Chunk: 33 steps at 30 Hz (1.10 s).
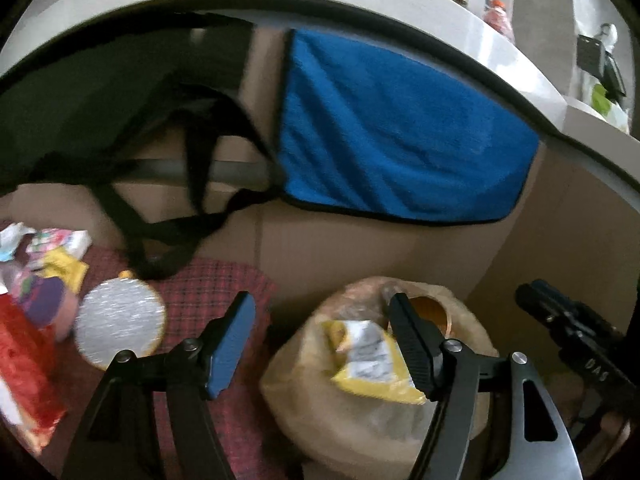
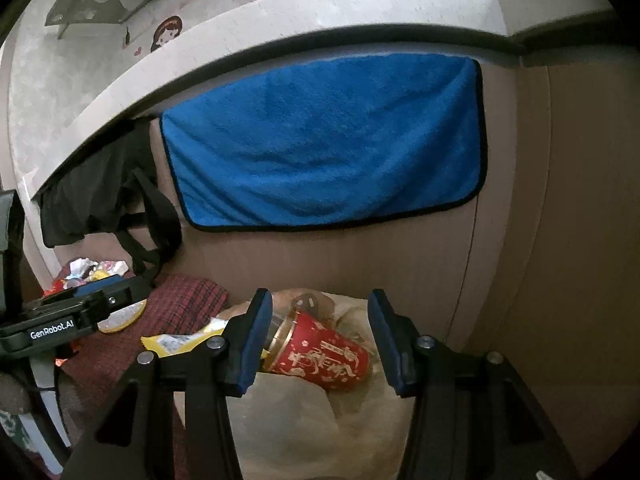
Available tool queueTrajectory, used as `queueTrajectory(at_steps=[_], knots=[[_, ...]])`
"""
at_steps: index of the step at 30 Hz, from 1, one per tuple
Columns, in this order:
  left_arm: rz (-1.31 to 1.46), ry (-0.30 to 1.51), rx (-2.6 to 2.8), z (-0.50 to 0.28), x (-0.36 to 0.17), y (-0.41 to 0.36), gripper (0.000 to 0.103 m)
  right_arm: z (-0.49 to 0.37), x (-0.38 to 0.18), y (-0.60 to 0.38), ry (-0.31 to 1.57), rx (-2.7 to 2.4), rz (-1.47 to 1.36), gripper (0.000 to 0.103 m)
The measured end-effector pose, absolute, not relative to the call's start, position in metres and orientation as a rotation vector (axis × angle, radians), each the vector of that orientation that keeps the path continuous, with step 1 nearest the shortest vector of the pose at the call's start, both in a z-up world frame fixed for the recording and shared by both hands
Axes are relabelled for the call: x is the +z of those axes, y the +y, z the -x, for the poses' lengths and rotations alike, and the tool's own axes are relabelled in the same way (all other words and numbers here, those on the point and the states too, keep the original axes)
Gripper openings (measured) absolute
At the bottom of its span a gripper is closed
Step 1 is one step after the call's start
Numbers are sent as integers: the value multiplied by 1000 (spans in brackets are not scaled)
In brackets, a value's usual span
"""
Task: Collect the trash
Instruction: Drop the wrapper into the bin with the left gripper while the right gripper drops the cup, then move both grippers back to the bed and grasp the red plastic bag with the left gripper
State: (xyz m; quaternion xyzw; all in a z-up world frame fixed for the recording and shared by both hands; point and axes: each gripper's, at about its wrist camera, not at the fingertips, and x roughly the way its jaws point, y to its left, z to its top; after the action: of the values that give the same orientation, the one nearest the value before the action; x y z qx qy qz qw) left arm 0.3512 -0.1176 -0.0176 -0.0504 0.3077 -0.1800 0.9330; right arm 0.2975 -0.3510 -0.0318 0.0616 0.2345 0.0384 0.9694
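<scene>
My left gripper has black linkage arms, round silver screws, one blue pad and one ribbed black face. My right gripper has blue pads; the left's body reads "GenRobot.AI".

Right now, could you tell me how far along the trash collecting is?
Partly done. A red can and a yellow wrapper already lie in the tan bag. Nothing is in hand: the right gripper is open over the can, and the left gripper is open above the bag. Left to collect: the silver foil disc and the pile of colourful wrappers on the red plaid cloth.
</scene>
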Motion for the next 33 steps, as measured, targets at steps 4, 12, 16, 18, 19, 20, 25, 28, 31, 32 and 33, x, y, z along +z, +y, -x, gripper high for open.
queueTrajectory(at_steps=[4, 12, 16, 18, 19, 20, 25, 28, 31, 32, 33], knots=[[113, 612, -324, -335, -10, -86, 70, -290, -23, -336, 460, 108, -110, 47], [43, 527, -177, -284, 1, -21, 70, -278, -4, -283, 427, 211, -79, 47], [13, 477, -100, -257, 5, 16, 70, -273, 0, -248, 427, 271, -66, 47], [11, 466, -70, -246, 4, 34, 70, -271, 0, -228, 436, 309, -63, 47], [11, 465, -54, -240, 4, 42, 70, -271, 0, -219, 441, 326, -62, 47], [12, 466, -34, -235, 2, 52, 70, -271, -1, -206, 448, 350, -58, 47], [37, 465, 46, -219, -3, 95, 70, -269, -3, -152, 464, 422, -7, 47], [73, 472, 76, -212, -9, 120, 70, -268, -5, -118, 467, 455, 46, 47], [110, 482, 99, -209, -15, 146, 70, -270, -8, -88, 482, 498, 69, 48], [122, 486, 105, -209, -18, 154, 70, -272, -10, -80, 488, 511, 70, 48], [128, 488, 109, -209, -20, 158, 70, -274, -12, -71, 497, 526, 72, 48]])
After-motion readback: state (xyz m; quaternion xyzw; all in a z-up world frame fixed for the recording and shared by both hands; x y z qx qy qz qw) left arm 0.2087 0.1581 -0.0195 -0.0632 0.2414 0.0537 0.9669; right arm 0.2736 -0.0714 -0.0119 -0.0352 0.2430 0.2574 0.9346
